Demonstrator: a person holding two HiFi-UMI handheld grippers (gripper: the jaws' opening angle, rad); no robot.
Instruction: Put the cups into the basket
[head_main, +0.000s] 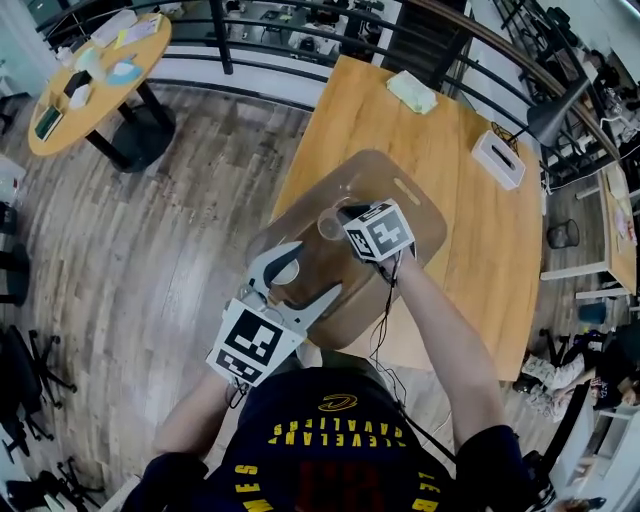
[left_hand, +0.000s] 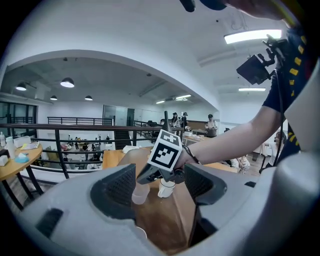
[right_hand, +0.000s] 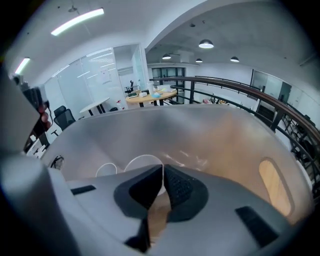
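Note:
A translucent brown basket (head_main: 425, 205) sits on the wooden table (head_main: 480, 250). My right gripper (head_main: 346, 233) reaches down into it, shut on the rim of a white cup (right_hand: 142, 162); the left gripper view shows that cup (left_hand: 166, 188) hanging under its marker cube. A clear cup (left_hand: 140, 193) stands beside it, seen from above as a pale cup (head_main: 329, 225). Another cup rim (right_hand: 105, 170) lies against the basket wall (right_hand: 225, 145). My left gripper (head_main: 315, 270) hovers at the basket's near end, open, jaws wide apart (left_hand: 161, 186). A cup rim (left_hand: 139, 233) shows low between them.
A white box (head_main: 498, 158) and a green cloth (head_main: 412, 92) lie at the table's far end. A black railing (head_main: 290, 25) runs behind the table. A round table (head_main: 95, 75) with small items stands at the far left, on the wooden floor.

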